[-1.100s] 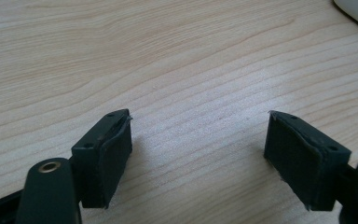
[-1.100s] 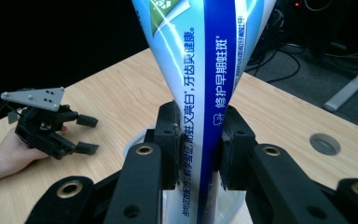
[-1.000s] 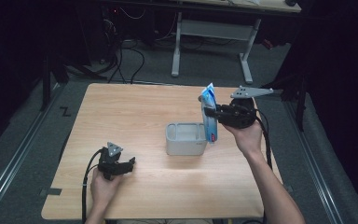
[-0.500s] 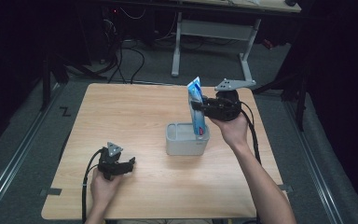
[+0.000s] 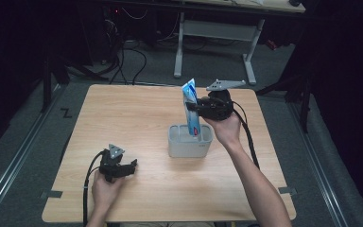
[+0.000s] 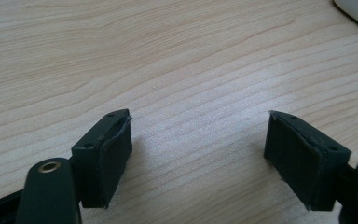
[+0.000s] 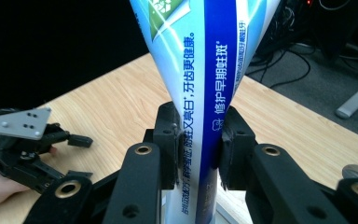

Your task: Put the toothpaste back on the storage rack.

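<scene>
High view overlooks table (image 5: 137, 109); tool views sit close

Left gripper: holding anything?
No, the left gripper has its jaws apart over the bare wooden table, with nothing between them.

Light wood table (image 5: 137, 113), pale grain, sits on grey carpet w/ dark surroundings. On it: grey box-shaped container (image 5: 189, 141) near the centre, a bit right of mid. Left gripper (image 5: 131, 166) rests on the tabletop at the front left, near the edge. Rest of the top is bare wood.
</scene>
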